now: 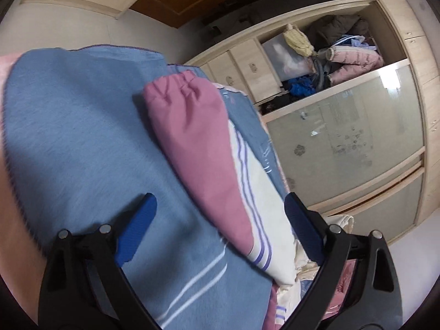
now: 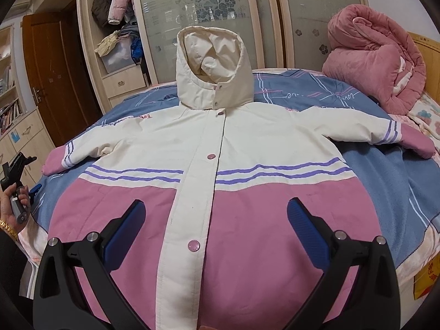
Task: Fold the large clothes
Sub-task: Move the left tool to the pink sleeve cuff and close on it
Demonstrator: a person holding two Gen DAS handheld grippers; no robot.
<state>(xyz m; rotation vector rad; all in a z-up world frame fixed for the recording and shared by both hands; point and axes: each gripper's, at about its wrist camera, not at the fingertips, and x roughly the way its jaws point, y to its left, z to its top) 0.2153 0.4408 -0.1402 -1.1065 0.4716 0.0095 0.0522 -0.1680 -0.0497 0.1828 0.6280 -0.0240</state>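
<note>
Right wrist view: I see the jacket lying front-up and spread flat on the bed, buttoned down the middle, cream above and pink below, with purple stripes across the chest. Its hood points away from me toward the wardrobe. Both sleeves are stretched out sideways; the right sleeve ends in a pink cuff over a blue blanket. A rolled pink quilt sits at the far right corner of the bed, well apart from the jacket.

My right gripper hovers over the pink lower part of the jacket, its jaws spread wide with nothing between the pads; I cannot tell whether the fingertips touch the cloth.

At the left edge of this view, a hand with a gold bracelet holds the left gripper's handle beside the bed.

Left wrist view: the picture is tilted. My left gripper stands wide apart, holding nothing. The jacket's left sleeve lies between the two fingers further ahead, pink cuff farthest away, untouched by the blue pads. It rests on the blue blanket. Behind, an open wardrobe shelf holds piled clothes.
</note>
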